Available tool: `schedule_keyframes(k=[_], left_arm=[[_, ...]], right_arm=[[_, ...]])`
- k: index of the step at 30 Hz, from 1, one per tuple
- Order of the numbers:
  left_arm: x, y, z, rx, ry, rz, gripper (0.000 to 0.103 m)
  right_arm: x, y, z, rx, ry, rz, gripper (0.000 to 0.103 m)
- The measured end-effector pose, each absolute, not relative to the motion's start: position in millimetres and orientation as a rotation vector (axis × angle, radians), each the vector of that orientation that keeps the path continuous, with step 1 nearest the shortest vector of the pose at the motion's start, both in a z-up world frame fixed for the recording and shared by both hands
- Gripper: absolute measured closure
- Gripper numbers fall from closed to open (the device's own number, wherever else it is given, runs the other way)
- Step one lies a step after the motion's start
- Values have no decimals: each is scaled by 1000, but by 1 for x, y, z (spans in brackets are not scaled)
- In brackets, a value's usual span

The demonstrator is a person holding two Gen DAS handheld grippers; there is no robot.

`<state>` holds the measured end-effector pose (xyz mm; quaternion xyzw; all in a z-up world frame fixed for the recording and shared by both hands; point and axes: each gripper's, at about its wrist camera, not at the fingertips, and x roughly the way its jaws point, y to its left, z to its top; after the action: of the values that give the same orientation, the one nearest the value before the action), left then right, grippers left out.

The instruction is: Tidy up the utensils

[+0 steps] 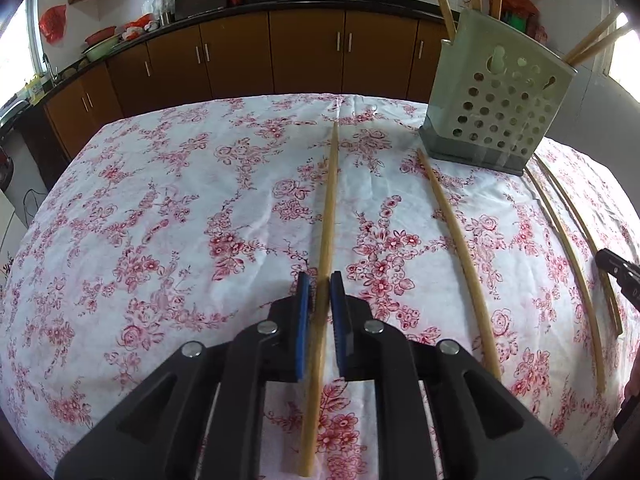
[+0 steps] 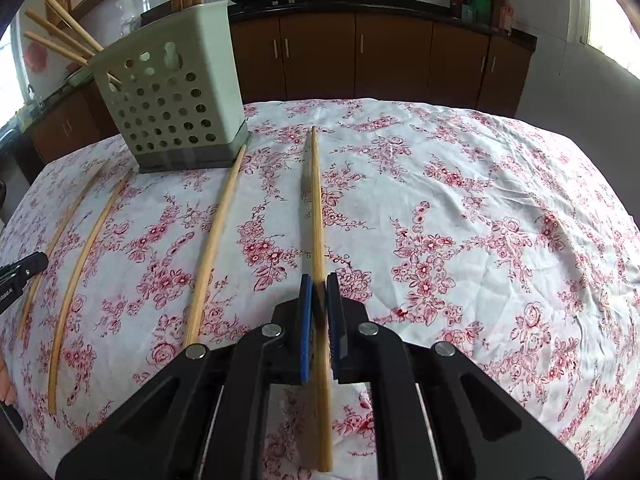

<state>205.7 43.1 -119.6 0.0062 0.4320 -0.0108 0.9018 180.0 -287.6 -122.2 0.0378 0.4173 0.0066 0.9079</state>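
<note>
Several pale wooden chopsticks (image 2: 64, 36) already stand in the grey-green perforated plastic utensil holder (image 2: 172, 96), seen in the upper left of the right wrist view and the upper right of the left wrist view; by this evidence the task is partly complete. Four chopsticks remain on the red-flowered white tablecloth (image 1: 160, 208).

The left gripper (image 1: 320, 280), at lower centre of its frame, has its blue-padded jaws closed around one long, straight, light-tan chopstick (image 1: 327, 216), which runs from the bottom edge toward mid-frame. The right gripper (image 2: 319, 280) likewise has its jaws pressed onto a second such chopstick (image 2: 317, 208), lower centre of its frame. Whether either stick is lifted clear of the cloth cannot be told.

Two further chopsticks lie unheld between the grippers: one (image 2: 212, 248) ends just beside the holder's base; the other (image 2: 80, 256) appears curved by the lens.
</note>
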Motion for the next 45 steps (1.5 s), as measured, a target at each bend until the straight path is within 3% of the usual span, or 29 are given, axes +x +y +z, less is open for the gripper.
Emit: schedule_keyframes(k=[45], left_arm=[[205,54,-122,-78,890,-60,89]], right_arm=[[177,-289,-123,96,858,18,94]])
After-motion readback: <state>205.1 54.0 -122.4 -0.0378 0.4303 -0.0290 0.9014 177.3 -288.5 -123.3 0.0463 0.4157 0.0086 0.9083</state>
